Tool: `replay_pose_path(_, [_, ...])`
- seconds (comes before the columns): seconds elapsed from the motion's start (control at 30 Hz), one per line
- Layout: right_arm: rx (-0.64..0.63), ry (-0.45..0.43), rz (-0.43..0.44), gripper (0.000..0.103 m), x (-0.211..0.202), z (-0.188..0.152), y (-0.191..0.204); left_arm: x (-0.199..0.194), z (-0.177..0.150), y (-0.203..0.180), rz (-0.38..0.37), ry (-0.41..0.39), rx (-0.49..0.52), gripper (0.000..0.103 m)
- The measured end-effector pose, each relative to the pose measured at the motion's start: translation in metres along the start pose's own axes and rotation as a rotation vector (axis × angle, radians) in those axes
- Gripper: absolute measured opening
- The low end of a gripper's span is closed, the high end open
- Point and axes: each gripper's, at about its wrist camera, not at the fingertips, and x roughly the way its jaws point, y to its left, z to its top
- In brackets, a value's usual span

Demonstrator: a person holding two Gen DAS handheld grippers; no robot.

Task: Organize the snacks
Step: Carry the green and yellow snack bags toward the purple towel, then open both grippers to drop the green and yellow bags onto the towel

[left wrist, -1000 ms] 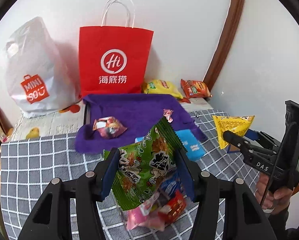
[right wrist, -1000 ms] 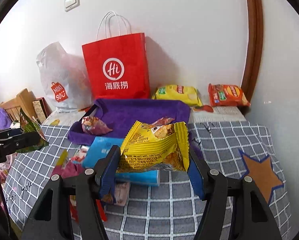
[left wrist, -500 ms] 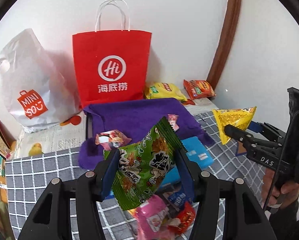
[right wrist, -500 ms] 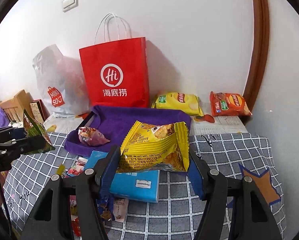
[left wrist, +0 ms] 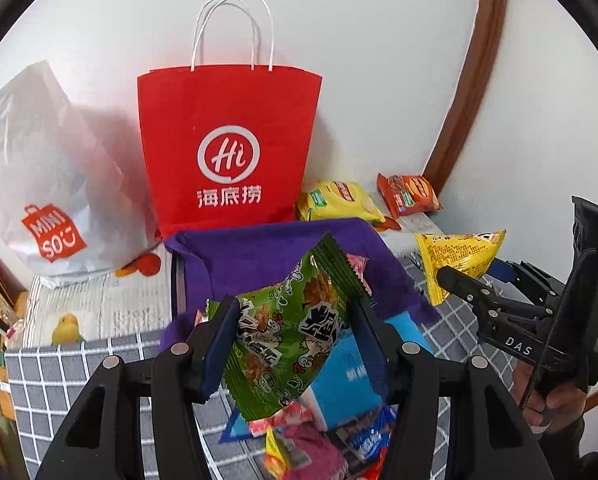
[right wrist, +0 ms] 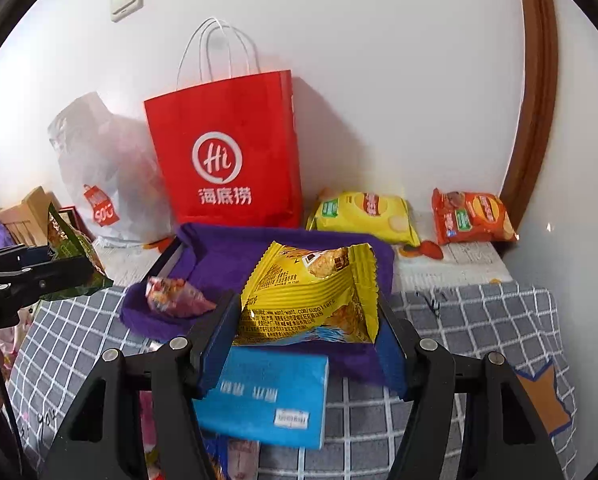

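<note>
Left wrist view: my left tongs are clamped on a green snack packet, held tilted in the air above the grey checked desk. Beyond it, at twelve o'clock, lies a purple cloth-lined tray, with a red paper bag upright against the wall behind. At ten o'clock stands a white Miniso bag. At three o'clock my right tongs grip a yellow snack packet.

Right wrist view: my right tongs pinch the yellow snack packet over the tray's near edge. A blue pack lies on the desk below. A small wrapped snack rests in the tray at ten o'clock. At nine o'clock my left tongs hold the green packet.
</note>
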Motion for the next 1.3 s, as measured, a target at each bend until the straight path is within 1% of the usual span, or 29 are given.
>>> replay_pose_path(0.3, [0.059,0.008,0.015,0.064,0.033,0.036,-0.012,0.025,0.027,0.014,0.015,0.024,-0.034,0.055])
replay_pose_path(0.53, [0.053,-0.009,-0.008,0.064,0.055,0.061,-0.015,0.040,0.055,0.025,0.020,0.014,-0.047,0.055])
replay_pose_path(0.67, [0.038,-0.003,-0.003,0.064,0.072,0.072,-0.013,0.052,0.060,0.032,0.023,0.015,-0.049,0.055])
replay_pose_path(0.73, [0.029,0.006,-0.003,0.064,0.080,0.073,-0.012,0.059,0.060,0.036,0.025,0.021,-0.053,0.055])
replay_pose_path(0.9, [0.006,0.063,0.010,0.064,0.110,0.065,-0.007,0.084,0.054,0.050,0.013,0.061,-0.082,0.055])
replay_pose_path(1.03, [-0.028,0.101,-0.003,0.064,0.126,0.058,-0.006,0.100,0.050,0.063,0.006,0.087,-0.111,0.055])
replay_pose_path(1.13, [-0.036,0.119,-0.005,0.064,0.136,0.053,-0.007,0.114,0.047,0.069,0.013,0.128,-0.118,0.055])
replay_pose_path(1.3, [-0.061,0.182,0.001,0.064,0.155,0.044,-0.007,0.127,0.041,0.075,-0.005,0.171,-0.135,0.055])
